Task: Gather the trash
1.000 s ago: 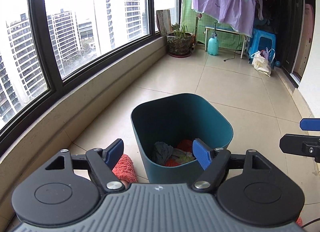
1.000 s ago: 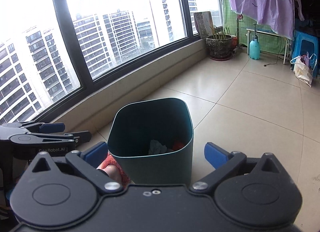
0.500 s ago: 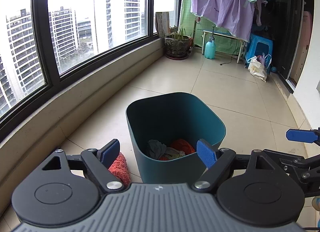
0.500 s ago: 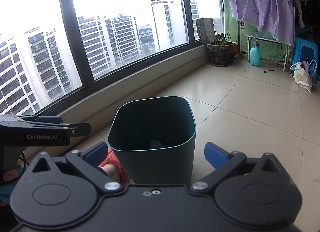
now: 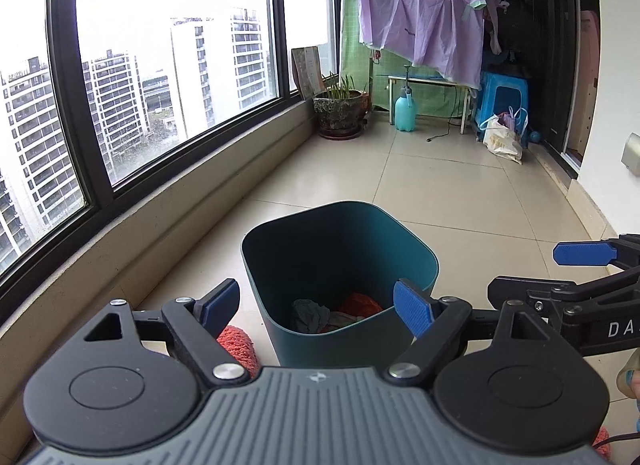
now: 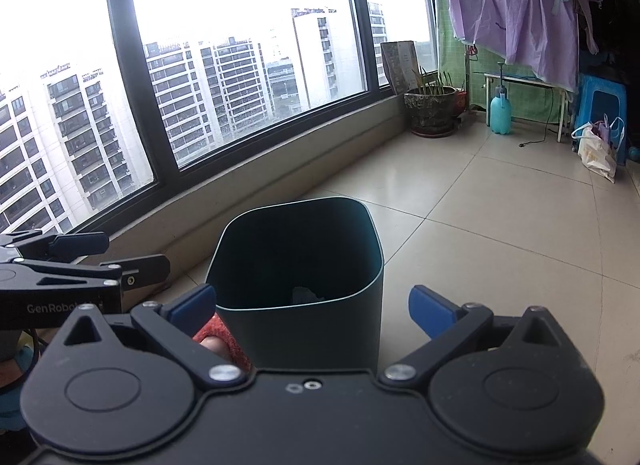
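A dark teal trash bin point(image 5: 416, 261) stands on the tiled floor just ahead of both grippers; it also shows in the right wrist view point(image 6: 304, 329). Inside lie a grey crumpled wad point(image 5: 310, 311) and an orange-red item point(image 5: 362, 303). My left gripper point(image 5: 318, 307) is open and empty, near the bin's near rim. My right gripper point(image 6: 312, 305) is open and empty, behind the bin's near wall. Each gripper shows in the other's view: the right one in the left wrist view point(image 5: 580, 265), the left one in the right wrist view point(image 6: 92, 253).
A red fuzzy slipper point(image 5: 238, 347) lies on the floor left of the bin. A low window ledge point(image 5: 168, 217) runs along the left. Far back stand a potted plant point(image 5: 340, 109), a teal spray bottle point(image 5: 404, 111), a blue stool point(image 5: 502, 103) and a white bag point(image 5: 502, 141).
Both cameras have tilted up and drawn back a little, so the bin sits lower in view and less of its contents shows. Both grippers stay open.
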The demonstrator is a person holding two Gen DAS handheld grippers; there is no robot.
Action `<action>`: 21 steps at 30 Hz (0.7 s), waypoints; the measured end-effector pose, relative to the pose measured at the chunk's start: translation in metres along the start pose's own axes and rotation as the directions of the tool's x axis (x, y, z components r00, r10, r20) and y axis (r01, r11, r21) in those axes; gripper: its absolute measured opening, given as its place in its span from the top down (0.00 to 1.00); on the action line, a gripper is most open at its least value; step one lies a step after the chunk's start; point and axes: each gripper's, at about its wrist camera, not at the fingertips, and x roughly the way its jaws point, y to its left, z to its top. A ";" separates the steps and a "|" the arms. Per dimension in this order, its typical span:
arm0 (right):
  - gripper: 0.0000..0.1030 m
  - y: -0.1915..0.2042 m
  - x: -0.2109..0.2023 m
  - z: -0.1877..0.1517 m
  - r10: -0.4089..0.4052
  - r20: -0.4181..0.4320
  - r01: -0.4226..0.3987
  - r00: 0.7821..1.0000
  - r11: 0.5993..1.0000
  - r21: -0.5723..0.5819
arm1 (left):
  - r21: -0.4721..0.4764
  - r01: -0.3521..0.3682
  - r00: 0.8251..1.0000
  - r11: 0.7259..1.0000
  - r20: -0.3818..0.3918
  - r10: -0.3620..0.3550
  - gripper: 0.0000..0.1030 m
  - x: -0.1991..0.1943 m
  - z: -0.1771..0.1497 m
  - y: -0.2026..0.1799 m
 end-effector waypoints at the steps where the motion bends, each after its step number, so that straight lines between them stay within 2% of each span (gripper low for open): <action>1: 0.00 0.000 -0.001 -0.001 0.001 0.002 -0.001 1.000 1.000 0.003 | -0.003 0.005 1.000 1.000 -0.002 -0.005 0.18 0.000 0.000 0.000; 21: 0.00 -0.002 0.000 0.004 -0.001 0.004 0.001 1.000 1.000 0.016 | -0.026 -0.015 0.999 1.000 -0.031 0.015 0.18 0.006 -0.001 0.004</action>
